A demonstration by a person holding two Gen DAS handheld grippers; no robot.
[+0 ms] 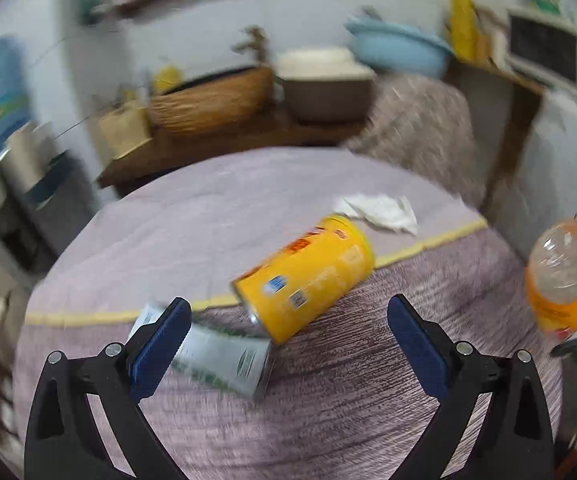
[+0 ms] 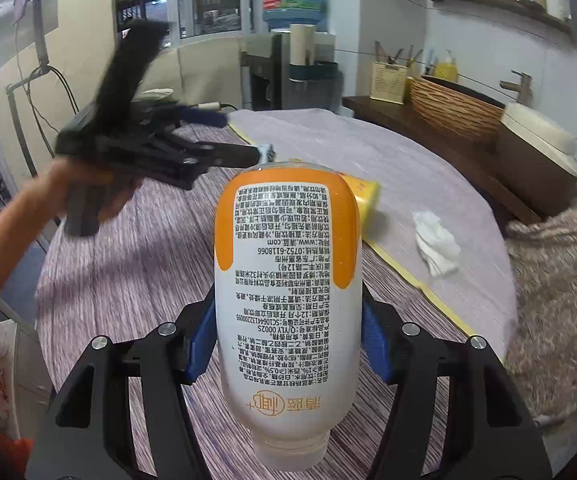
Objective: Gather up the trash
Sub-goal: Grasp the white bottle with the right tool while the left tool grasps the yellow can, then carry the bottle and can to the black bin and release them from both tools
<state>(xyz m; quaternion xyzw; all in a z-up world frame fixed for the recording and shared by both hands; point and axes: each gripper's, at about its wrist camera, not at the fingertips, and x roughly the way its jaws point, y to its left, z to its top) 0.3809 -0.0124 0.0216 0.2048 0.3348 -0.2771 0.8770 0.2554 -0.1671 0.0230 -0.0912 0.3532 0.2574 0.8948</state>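
Observation:
My right gripper [image 2: 288, 336] is shut on an empty white-and-orange plastic bottle [image 2: 286, 280], held upside down above the table; the bottle also shows at the right edge of the left wrist view [image 1: 566, 276]. My left gripper [image 1: 288, 320] is open and empty above the table, also seen in the right wrist view [image 2: 232, 136]. Just ahead of it lie a yellow can [image 1: 308, 276] on its side and a white-and-green carton [image 1: 220, 356], partly behind the left finger. A crumpled white tissue [image 1: 380, 210] lies farther back; it also shows in the right wrist view [image 2: 436, 246].
The round table has a purple striped cloth [image 1: 368, 380] and a lighter mat [image 1: 208, 208]. Behind it a wooden counter holds a woven basket [image 1: 212, 100], a brown pot [image 1: 324, 88] and a blue basin [image 1: 400, 46]. A water dispenser [image 2: 292, 40] stands farther back.

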